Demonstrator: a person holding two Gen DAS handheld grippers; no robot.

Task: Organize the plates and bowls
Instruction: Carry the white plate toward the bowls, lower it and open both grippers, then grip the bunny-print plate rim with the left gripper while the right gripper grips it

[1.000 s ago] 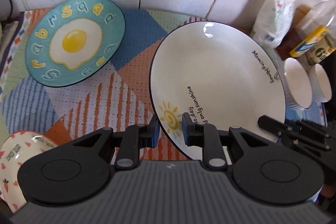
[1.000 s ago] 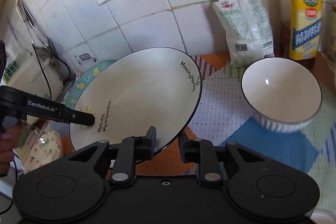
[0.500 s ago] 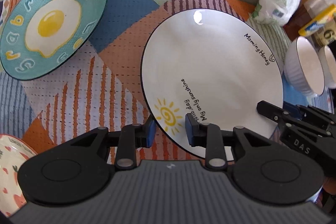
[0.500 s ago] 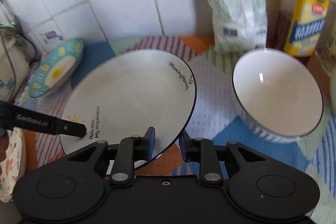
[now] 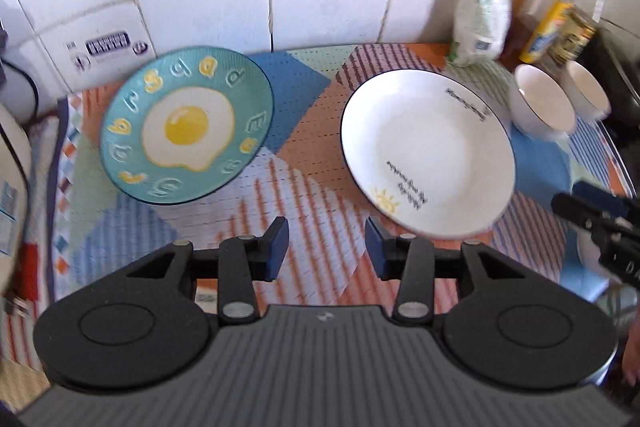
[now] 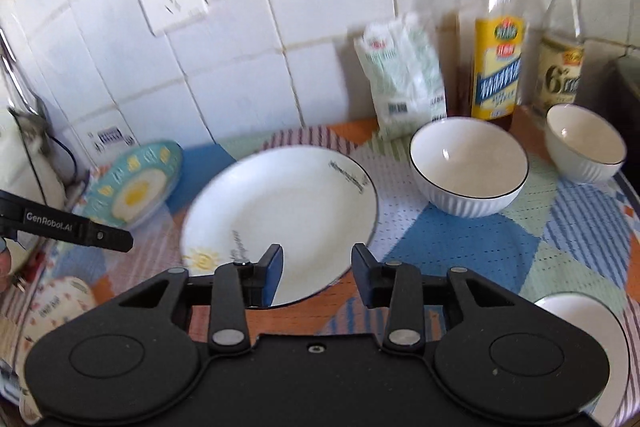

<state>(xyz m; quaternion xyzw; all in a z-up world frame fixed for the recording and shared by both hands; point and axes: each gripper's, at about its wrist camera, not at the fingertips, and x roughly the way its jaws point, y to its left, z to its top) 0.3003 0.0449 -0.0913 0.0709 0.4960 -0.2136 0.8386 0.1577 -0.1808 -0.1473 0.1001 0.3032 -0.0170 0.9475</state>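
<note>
Both your tools, left (image 5: 327, 241) and right (image 6: 317, 269), are spreading with nothing between them. White plate (image 6: 280, 215) lies flat beside the ribbed bowl (image 6: 468, 167): glazed, slippery, breakable, so pinch its rim.

Black gripper (image 5: 327, 247), blue pads (image 5: 278, 247)

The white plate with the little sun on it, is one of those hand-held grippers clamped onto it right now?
No. The white plate lies flat on the patterned mat, and both hand-held grippers' jaws are opening with nothing between them.
</note>
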